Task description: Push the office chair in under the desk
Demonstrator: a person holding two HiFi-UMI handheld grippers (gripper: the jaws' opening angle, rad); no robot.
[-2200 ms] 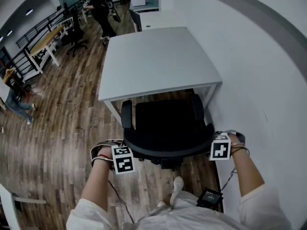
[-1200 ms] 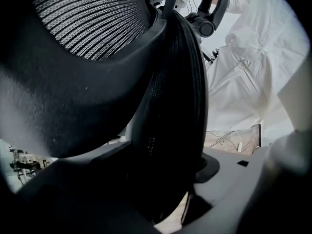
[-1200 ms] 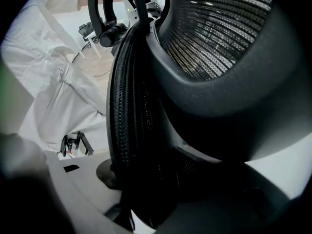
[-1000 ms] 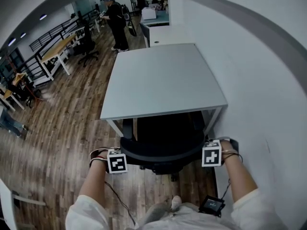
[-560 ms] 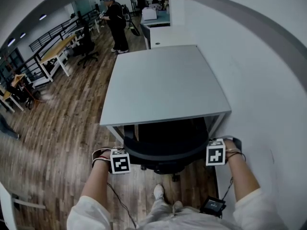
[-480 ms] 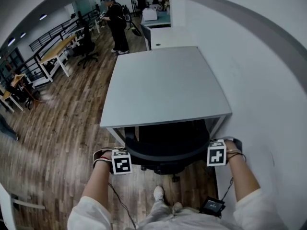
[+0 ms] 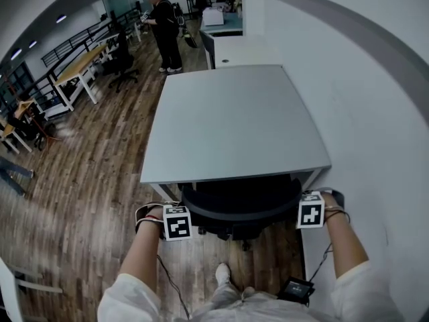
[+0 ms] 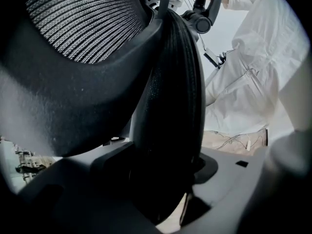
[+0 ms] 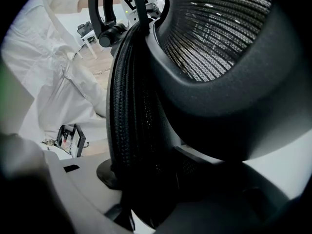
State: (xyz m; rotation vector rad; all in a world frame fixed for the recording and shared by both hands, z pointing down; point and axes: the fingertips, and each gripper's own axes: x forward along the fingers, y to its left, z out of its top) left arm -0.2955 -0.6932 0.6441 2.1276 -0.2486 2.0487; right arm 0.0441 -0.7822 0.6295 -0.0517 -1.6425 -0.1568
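head view: left tool, right tool each grip office chair backrest, seat under desk.

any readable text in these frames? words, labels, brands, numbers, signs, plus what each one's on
No readable text in any view.
Left marker cube, right marker cube: black-and-white square patterns only, no letters or digits.
Device on the floor: too small to read.
Chair, desk: no label or brand visible.
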